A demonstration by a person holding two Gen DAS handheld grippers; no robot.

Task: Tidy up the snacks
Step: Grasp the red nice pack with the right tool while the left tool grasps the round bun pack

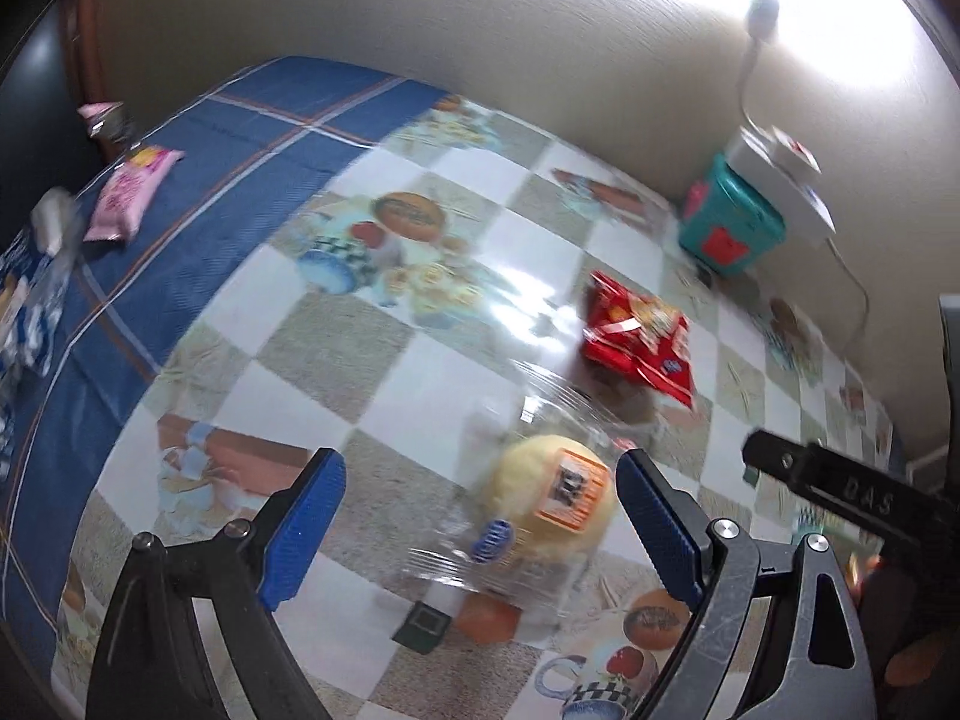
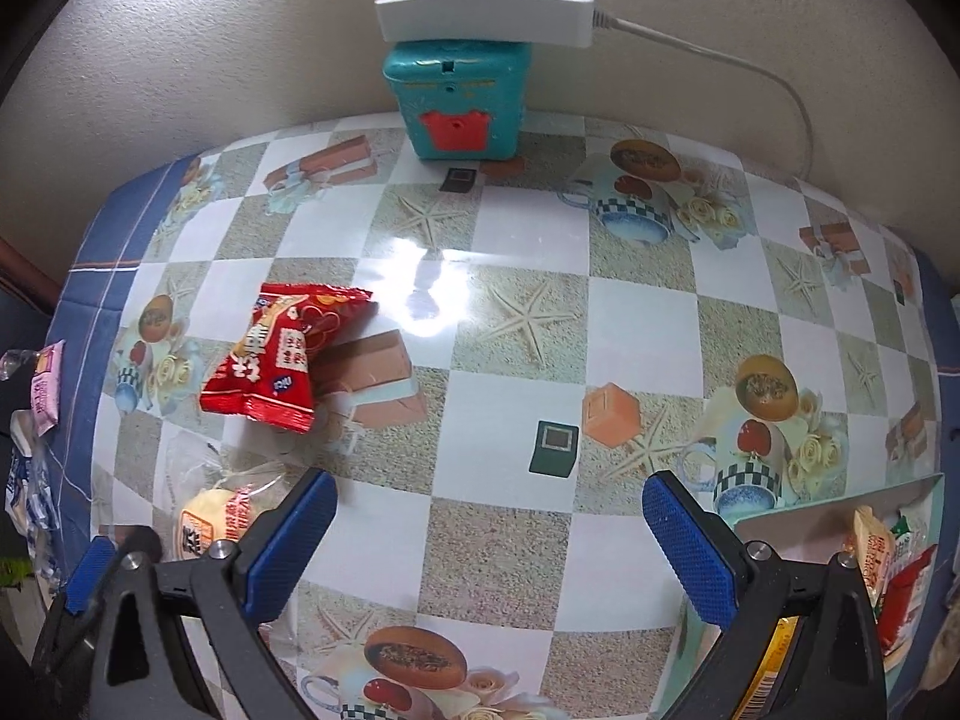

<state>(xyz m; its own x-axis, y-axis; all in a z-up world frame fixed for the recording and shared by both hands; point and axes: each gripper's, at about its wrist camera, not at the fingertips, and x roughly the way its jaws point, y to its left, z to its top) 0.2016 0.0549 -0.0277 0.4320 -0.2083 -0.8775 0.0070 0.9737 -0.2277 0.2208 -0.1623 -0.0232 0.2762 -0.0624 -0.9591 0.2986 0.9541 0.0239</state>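
A round yellow bun in a clear wrapper (image 1: 552, 504) lies on the table between the fingers of my left gripper (image 1: 483, 519). The gripper is open, and the bun sits nearer the right pad (image 1: 654, 528) than the left one. A red snack bag (image 1: 636, 336) lies just beyond the bun. My right gripper (image 2: 489, 540) hangs open over bare tablecloth with nothing between its fingers. In the right wrist view the red bag (image 2: 282, 360) is up and to the left, and the bun (image 2: 210, 516) is at the lower left.
A teal box (image 2: 459, 102) with a white power strip (image 2: 486, 6) on top stands against the back wall. An open container (image 2: 840, 516) holding snack packets is at the lower right. A pink packet (image 1: 129, 192) and blue-white packets (image 1: 24, 312) lie at the table's left end.
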